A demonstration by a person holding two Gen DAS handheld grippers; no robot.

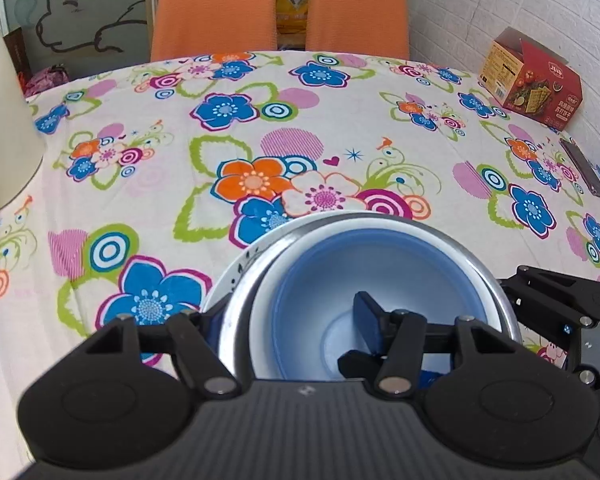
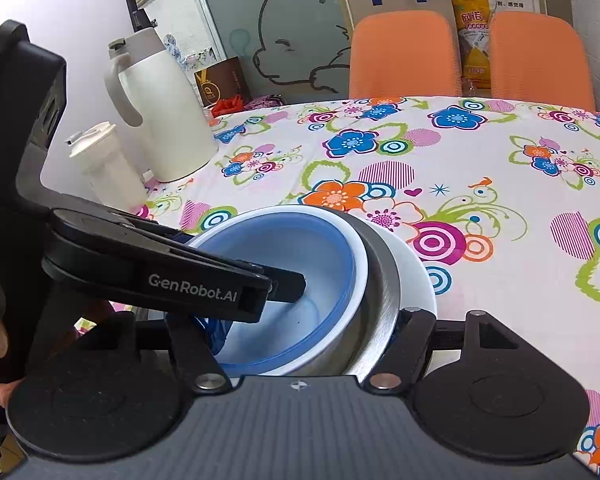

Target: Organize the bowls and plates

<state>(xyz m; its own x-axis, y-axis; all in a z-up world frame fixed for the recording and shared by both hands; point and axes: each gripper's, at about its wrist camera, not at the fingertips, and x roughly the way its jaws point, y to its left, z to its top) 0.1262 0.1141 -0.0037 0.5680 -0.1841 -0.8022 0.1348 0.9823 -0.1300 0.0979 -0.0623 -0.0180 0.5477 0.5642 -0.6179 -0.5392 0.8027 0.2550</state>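
On the flowered tablecloth [image 1: 260, 120] lies a white plate [image 1: 236, 268] with a steel bowl [image 1: 236, 304] on it. A white bowl [image 1: 264, 300] sits in the steel one, and a blue bowl [image 1: 316, 280] nests innermost. My left gripper [image 1: 284, 320] is open and straddles the stack's left wall, one finger [image 1: 366, 312] inside the blue bowl and the other outside the steel one. My right gripper [image 2: 308, 328] is open and straddles the right wall of the same stack [image 2: 376, 280]. The left gripper's inner finger [image 2: 288, 284] shows in the right wrist view.
A white thermos jug [image 2: 160, 112] and a small white bottle [image 2: 104, 160] stand at the table's left edge. A red cracker box [image 1: 536, 76] and a dark phone [image 1: 584, 168] lie at the right by the wall. Two orange chairs [image 1: 216, 8] stand behind the table.
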